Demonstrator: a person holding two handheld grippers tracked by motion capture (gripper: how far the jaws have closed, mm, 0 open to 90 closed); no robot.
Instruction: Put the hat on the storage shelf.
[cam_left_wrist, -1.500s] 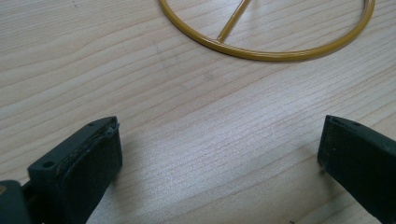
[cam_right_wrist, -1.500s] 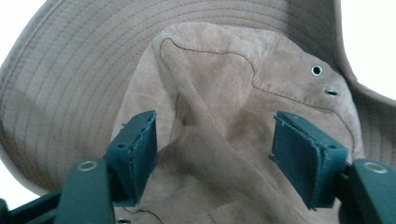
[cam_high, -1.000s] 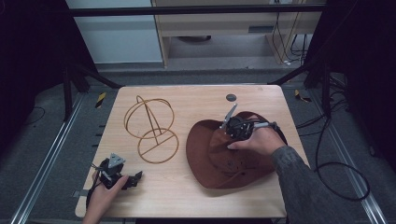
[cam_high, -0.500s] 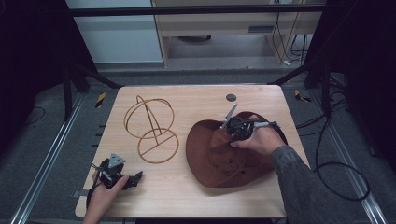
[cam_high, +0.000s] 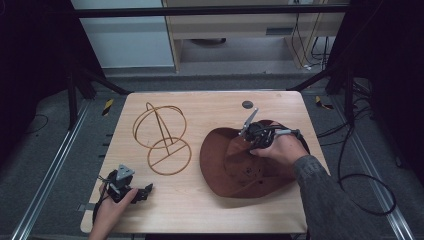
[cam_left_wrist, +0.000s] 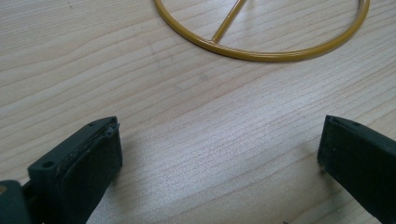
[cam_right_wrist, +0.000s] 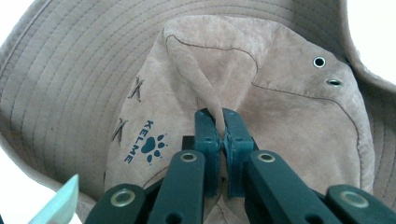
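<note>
A brown suede hat lies crown up at the right of the wooden table. My right gripper points down into its crown. In the right gripper view the jaws have just been closing, and my right gripper is now shut on a raised fold of the hat, beside a blue paw logo. My left gripper rests near the table's front left corner. In its own view my left gripper stands open over bare wood, with nothing between the jaws.
A golden wire hat stand stands left of the hat, and its base ring lies just ahead of the left gripper. A small black disc sits near the far edge. Black frame posts and cables flank the table.
</note>
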